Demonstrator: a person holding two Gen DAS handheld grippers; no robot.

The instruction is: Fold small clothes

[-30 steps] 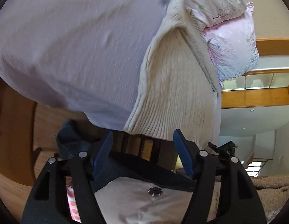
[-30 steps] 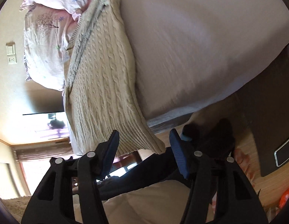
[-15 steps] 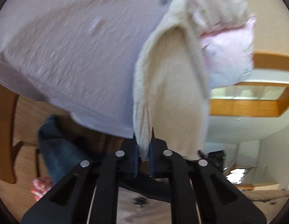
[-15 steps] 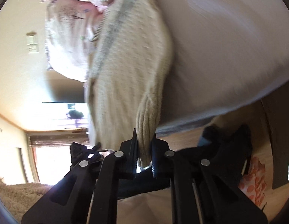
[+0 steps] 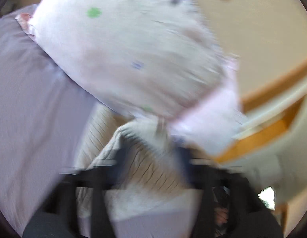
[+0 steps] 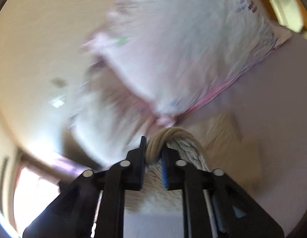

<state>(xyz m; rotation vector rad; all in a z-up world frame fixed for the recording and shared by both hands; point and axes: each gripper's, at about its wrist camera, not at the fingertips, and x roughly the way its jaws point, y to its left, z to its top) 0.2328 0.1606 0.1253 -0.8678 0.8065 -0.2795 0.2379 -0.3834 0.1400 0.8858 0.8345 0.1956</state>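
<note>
A cream cable-knit sweater (image 5: 145,164) lies on the lilac bed sheet (image 5: 34,109), its near part folded over toward the pillows. My left gripper (image 5: 151,158) looks open, its blurred fingers spread either side of the folded sweater, which lies between them. My right gripper (image 6: 153,154) is shut on a bunched edge of the sweater (image 6: 163,138) and holds it just short of the pillows; the rest of the sweater trails below and to the right. Both views are motion-blurred.
Floral white and pink pillows (image 5: 133,55) fill the space just ahead of both grippers, also in the right wrist view (image 6: 183,49). A beige wall (image 5: 262,29) and orange wooden trim (image 5: 272,83) lie beyond. A bright window (image 6: 34,194) is at lower left.
Both grippers carried the sweater's hem from the bed's edge up toward the pillows, folding it over. The left gripper, shut half a second ago, now looks open. The right stays shut.
</note>
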